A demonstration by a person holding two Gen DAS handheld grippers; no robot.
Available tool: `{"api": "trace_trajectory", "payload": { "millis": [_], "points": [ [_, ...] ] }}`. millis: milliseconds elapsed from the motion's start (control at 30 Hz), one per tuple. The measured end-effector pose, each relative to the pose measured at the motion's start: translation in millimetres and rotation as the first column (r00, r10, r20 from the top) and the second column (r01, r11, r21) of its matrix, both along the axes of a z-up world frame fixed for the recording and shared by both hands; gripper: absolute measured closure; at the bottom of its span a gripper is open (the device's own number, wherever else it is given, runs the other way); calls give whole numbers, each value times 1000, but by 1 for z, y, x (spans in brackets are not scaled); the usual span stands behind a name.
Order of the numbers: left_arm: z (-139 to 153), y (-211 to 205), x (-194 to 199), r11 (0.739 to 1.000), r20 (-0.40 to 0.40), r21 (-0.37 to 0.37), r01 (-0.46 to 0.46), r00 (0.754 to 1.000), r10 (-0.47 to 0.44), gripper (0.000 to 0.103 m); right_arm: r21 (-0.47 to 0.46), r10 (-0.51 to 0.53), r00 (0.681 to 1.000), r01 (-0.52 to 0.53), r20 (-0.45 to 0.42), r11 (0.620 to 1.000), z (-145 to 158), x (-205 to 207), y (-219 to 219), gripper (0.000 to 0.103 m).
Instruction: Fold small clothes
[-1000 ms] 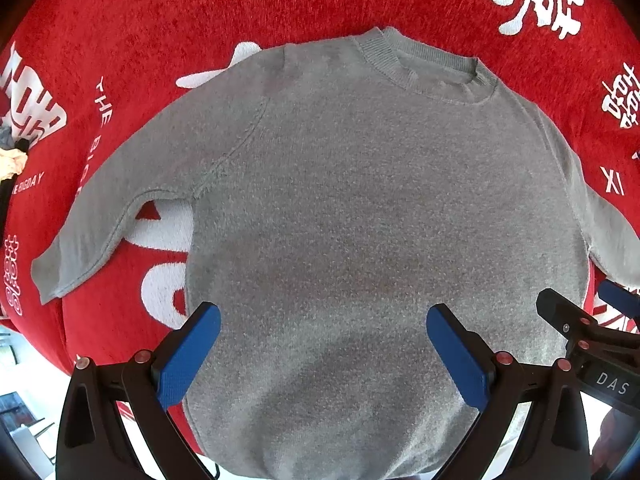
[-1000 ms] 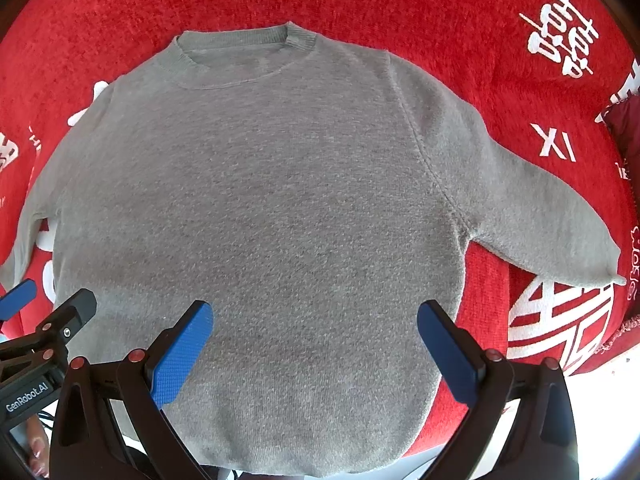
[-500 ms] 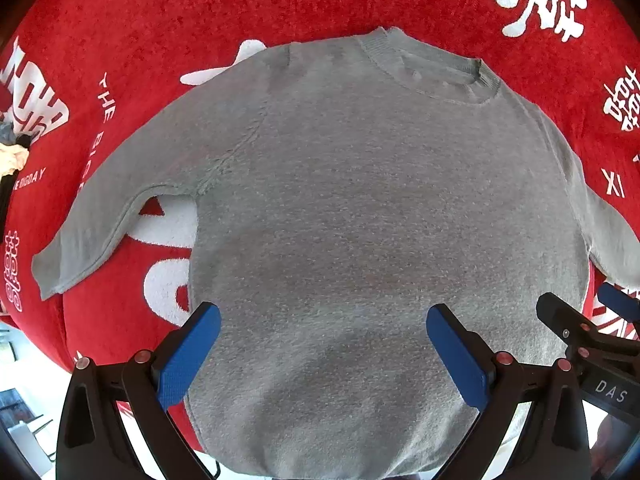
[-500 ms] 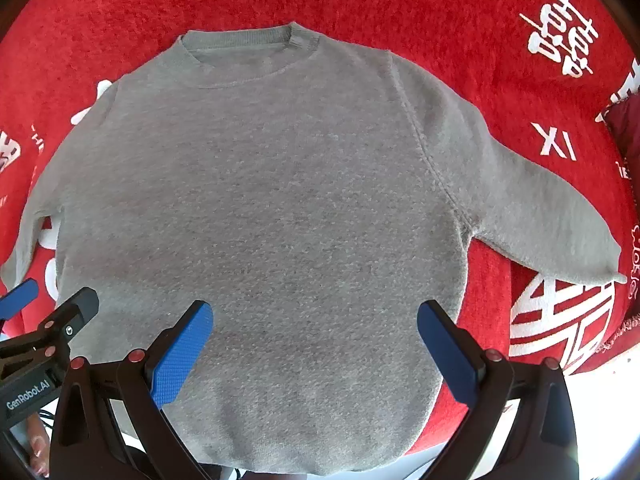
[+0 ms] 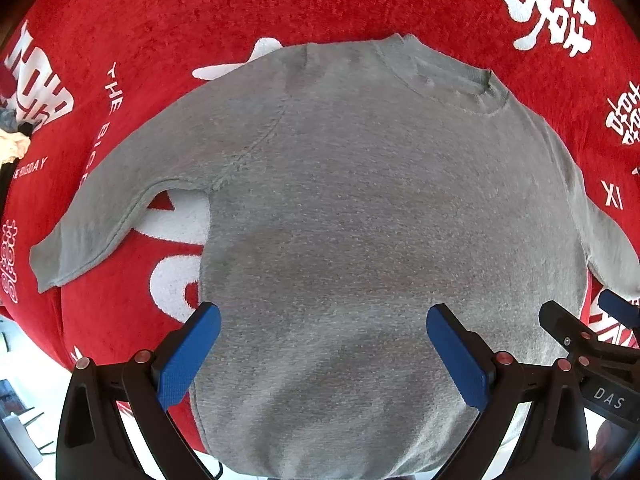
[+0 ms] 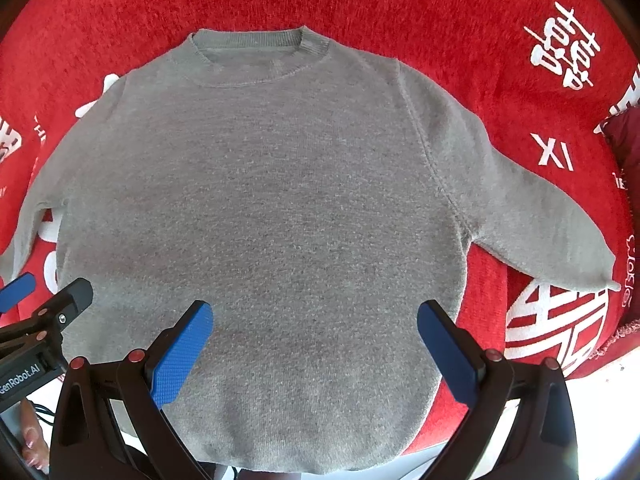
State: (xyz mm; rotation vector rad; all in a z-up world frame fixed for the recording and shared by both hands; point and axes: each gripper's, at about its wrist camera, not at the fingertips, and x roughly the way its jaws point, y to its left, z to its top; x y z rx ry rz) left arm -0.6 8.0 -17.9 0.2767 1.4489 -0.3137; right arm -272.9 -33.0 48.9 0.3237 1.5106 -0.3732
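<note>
A small grey knit sweater (image 5: 380, 208) lies flat, front up, on a red blanket, collar (image 5: 444, 76) at the far side and both sleeves spread out. It also shows in the right wrist view (image 6: 260, 208). My left gripper (image 5: 322, 354) is open and empty, hovering above the sweater's lower left body. My right gripper (image 6: 314, 350) is open and empty above the lower right body. The left sleeve cuff (image 5: 52, 260) and the right sleeve cuff (image 6: 580, 264) lie on the blanket. The hem (image 6: 304, 460) hangs near the front edge.
The red blanket (image 5: 200, 12) with white lettering covers the whole surface. Its front edge drops off below the hem (image 6: 560, 384). A pile of other clothes (image 5: 12, 140) sits at the far left. A dark red cushion (image 6: 624, 140) is at the right.
Both grippers have drifted slightly back and up; the sweater sits a little lower in both views. The sweater itself has not moved and both grippers stay open.
</note>
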Motion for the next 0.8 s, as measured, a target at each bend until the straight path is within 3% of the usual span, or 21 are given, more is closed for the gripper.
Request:
{"api": "trace_trajectory", "payload": {
  "millis": [567,800],
  "points": [
    [3,31,12,998,11,-23,-60,998,60,0,-8,46,999,-46,2,999,9,21,30,1],
    [0,72,26,978,-47,-138,-154,988,148,0,0,104,994,-104,15,995,15,41,54,1]
  ]
}}
